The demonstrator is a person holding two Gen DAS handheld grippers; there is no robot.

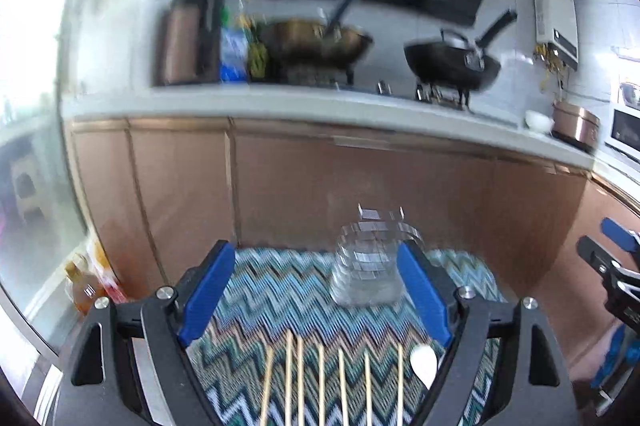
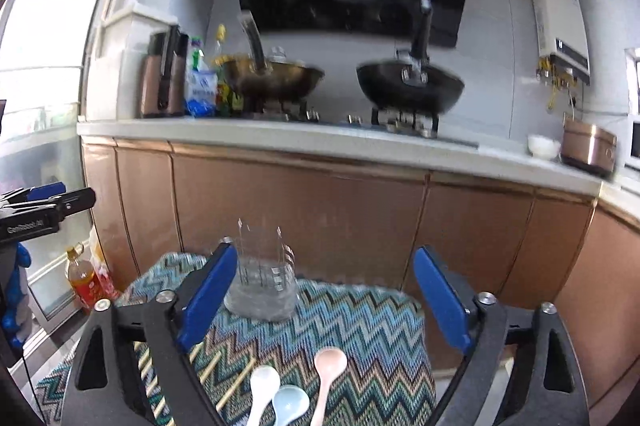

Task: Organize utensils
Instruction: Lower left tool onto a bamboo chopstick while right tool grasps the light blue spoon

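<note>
Zigzag-cloth table [image 2: 360, 310] w/ clear glass holder [image 2: 262, 286], 3 spoons [image 2: 328, 370] — chopsticks [image 1: 320, 382] in a row.

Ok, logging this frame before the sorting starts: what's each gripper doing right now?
Left gripper: open, holding nothing, above the chopsticks.
Right gripper: open, holding nothing, above the spoons.
</note>
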